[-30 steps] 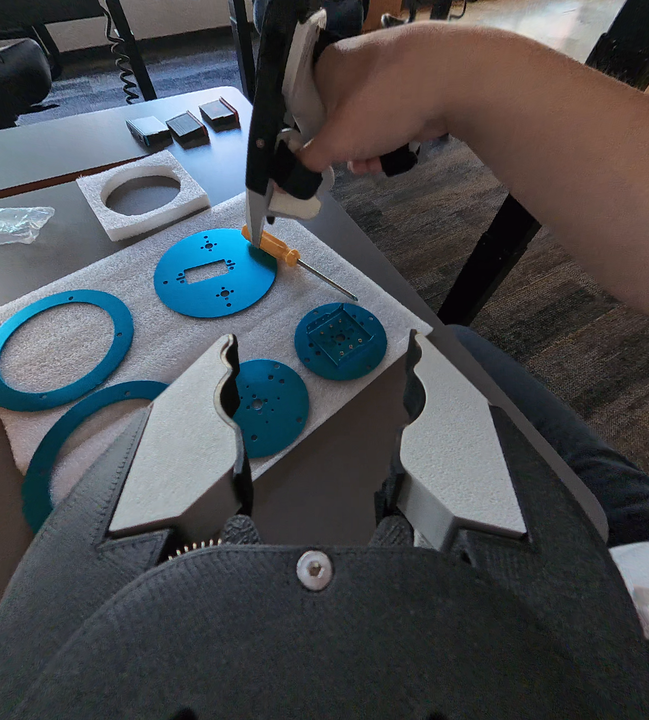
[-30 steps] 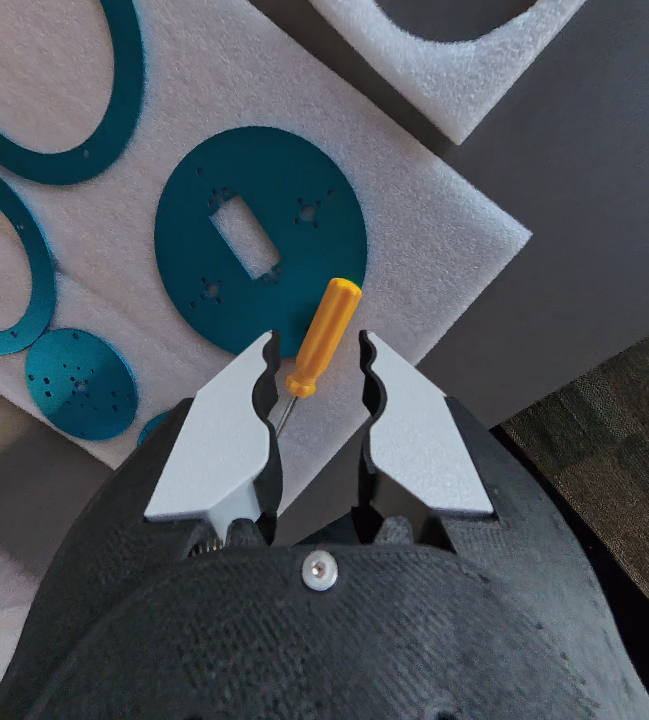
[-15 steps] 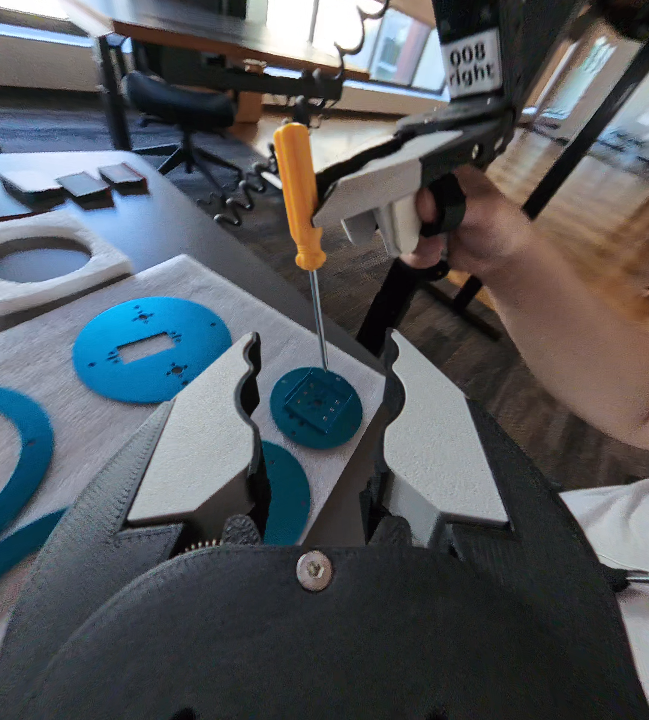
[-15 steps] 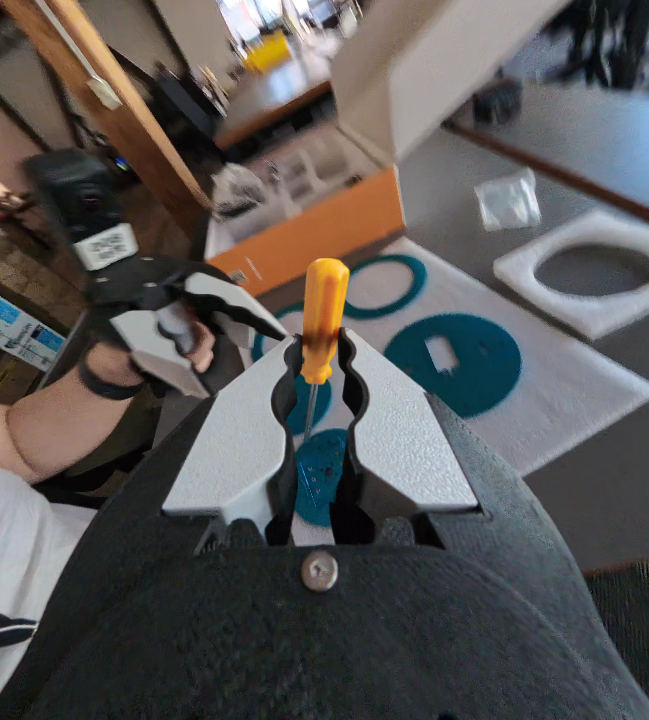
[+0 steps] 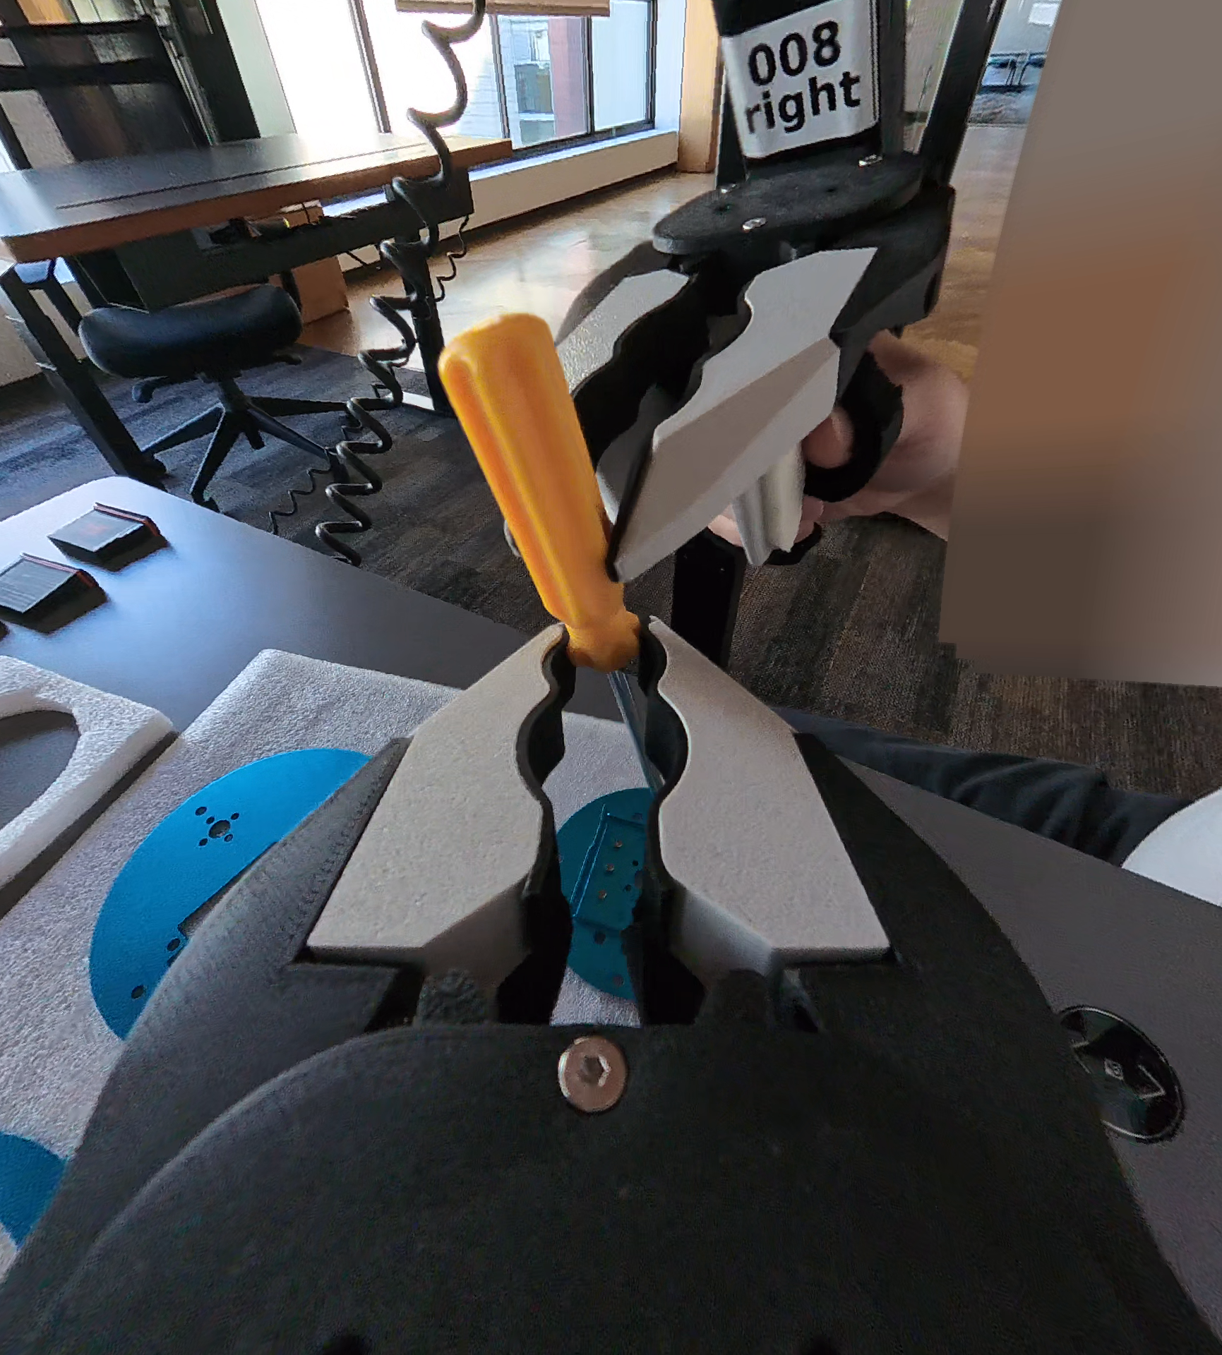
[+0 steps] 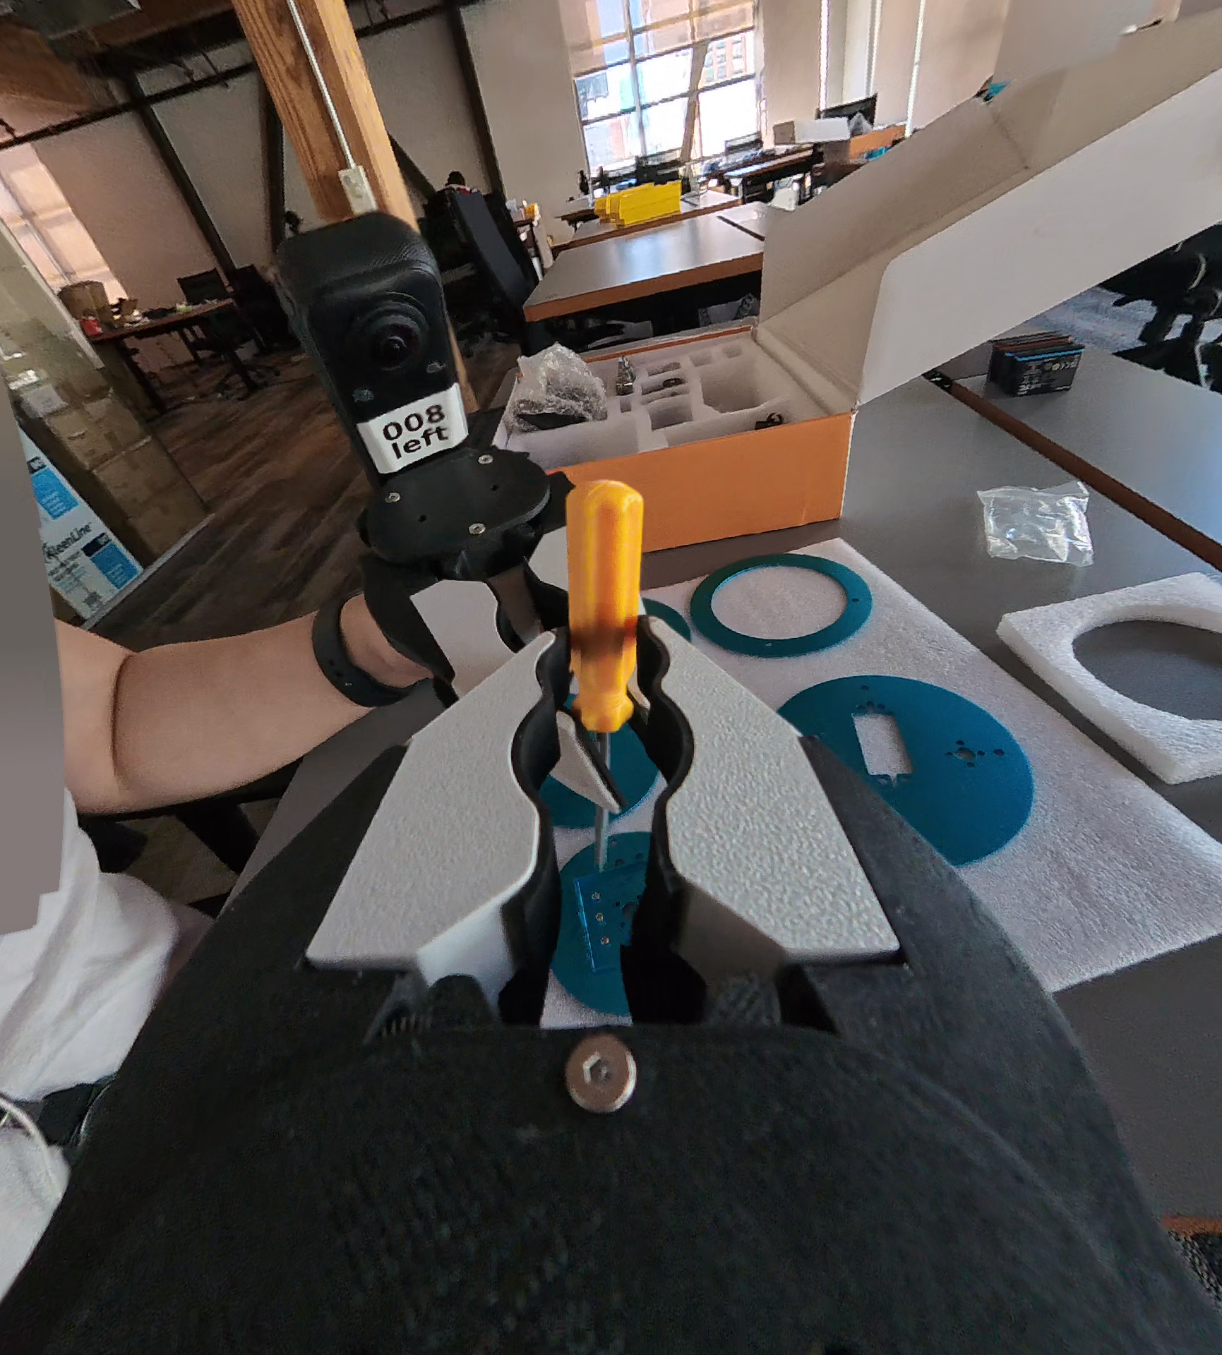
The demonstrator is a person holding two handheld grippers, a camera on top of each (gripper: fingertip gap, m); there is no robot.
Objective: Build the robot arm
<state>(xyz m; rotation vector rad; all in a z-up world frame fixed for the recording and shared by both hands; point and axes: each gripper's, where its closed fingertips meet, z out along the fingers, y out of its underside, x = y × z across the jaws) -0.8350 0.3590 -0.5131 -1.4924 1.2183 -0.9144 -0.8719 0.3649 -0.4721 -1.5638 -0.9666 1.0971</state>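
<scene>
An orange-handled screwdriver (image 5: 520, 469) stands nearly upright, its shaft pointing down at a small blue disc with a raised square bracket (image 5: 604, 872) on the white foam sheet (image 5: 278, 704). My left gripper (image 5: 604, 641) is shut on the collar at the bottom of the handle. My right gripper (image 6: 604, 641) is shut on the handle (image 6: 604, 557) higher up, and its grey fingers (image 5: 725, 425) show in the left wrist view. The small disc (image 6: 604, 909) lies below between the right fingers. The screwdriver's tip is hidden.
On the foam sheet (image 6: 1033, 880) lie a blue plate with a rectangular cutout (image 6: 908, 762) and a blue ring (image 6: 780, 601). A white foam frame (image 6: 1172, 689), a plastic bag (image 6: 1037, 524) and an open orange box (image 6: 725, 476) stand beyond. Small black boxes (image 5: 72, 564) sit far left. My right fingertips sit around 5 centimeters from my left ones.
My right gripper closed on the screwdriver lying on the foam and lifted it upright over the small disc. My left gripper moved in and shut on the handle's base.
</scene>
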